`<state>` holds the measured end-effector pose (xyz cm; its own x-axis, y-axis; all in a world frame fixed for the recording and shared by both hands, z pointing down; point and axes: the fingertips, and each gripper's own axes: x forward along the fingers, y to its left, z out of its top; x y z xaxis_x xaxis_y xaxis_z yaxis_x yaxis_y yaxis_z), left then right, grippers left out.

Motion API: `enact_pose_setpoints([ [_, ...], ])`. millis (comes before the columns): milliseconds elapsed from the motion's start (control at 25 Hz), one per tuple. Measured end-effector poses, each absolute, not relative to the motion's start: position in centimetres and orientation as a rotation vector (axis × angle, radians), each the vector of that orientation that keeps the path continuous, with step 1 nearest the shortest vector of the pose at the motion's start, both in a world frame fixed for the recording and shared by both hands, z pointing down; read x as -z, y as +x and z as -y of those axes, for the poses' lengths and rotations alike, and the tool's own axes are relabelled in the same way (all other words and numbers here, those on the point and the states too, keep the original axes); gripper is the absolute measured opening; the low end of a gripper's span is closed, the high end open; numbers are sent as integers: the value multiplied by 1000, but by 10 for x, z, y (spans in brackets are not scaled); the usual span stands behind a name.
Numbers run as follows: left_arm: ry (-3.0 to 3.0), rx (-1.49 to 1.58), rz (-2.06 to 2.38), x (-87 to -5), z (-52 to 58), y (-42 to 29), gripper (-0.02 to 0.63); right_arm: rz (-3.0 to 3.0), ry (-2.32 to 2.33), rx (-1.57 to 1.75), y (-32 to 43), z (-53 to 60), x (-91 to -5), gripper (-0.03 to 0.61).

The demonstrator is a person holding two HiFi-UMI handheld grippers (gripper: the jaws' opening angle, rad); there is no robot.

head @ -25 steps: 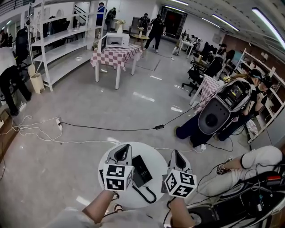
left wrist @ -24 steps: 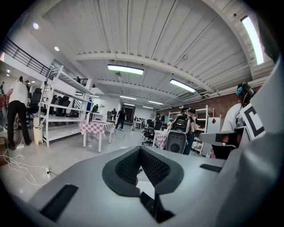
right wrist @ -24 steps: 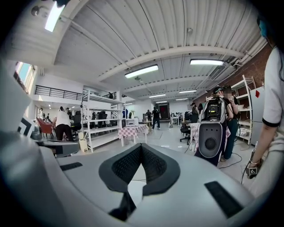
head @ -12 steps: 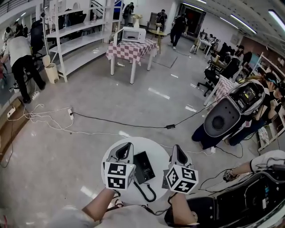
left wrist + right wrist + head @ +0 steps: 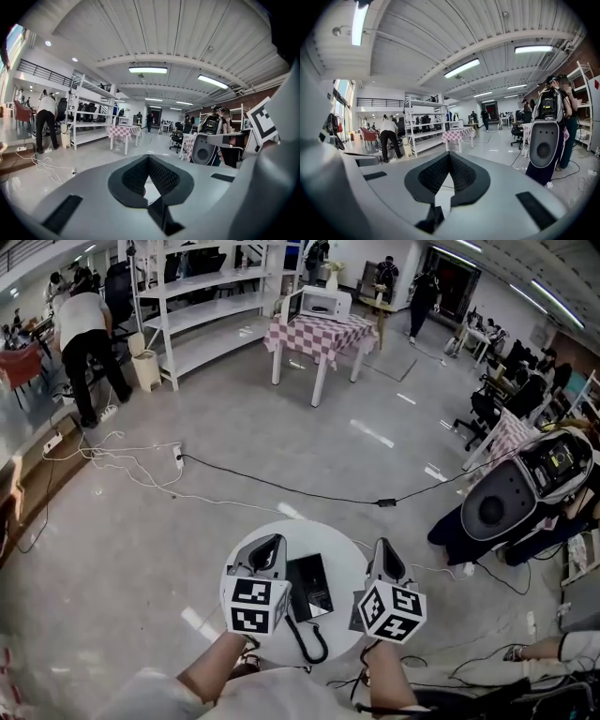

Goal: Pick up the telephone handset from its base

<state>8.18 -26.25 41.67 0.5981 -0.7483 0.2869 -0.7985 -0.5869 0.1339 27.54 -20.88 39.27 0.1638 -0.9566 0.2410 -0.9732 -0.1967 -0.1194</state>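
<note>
Where the black telephone (image 5: pixel 307 585) lies on the round white table (image 5: pixel 349 554), it sits between the two tongs. It is just beside the left tongs (image 5: pixel 273 542) and a little apart from the right tongs (image 5: pixel 382 546). Handset cannot be told from base at this size. Black cord (image 5: pixel 314 650) loops off the phone's near end, back toward the forearms. Both tongs pinched together, tips meeting, nothing between them; neither grips the phone. Ahead of the tongs: black cable (image 5: pixel 281 488) across the grey floor, then a checkered table (image 5: pixel 323 334) carrying a microwave (image 5: pixel 323 304). Far left of the tongs: white shelving (image 5: pixel 202 315).
</note>
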Motion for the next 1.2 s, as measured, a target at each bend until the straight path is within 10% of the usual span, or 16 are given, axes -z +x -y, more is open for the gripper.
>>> enact_pose_setpoints([
  [1200,2292,-674,1284,-562,188,57,5,1936,2067,-754,262,158,-545,25],
])
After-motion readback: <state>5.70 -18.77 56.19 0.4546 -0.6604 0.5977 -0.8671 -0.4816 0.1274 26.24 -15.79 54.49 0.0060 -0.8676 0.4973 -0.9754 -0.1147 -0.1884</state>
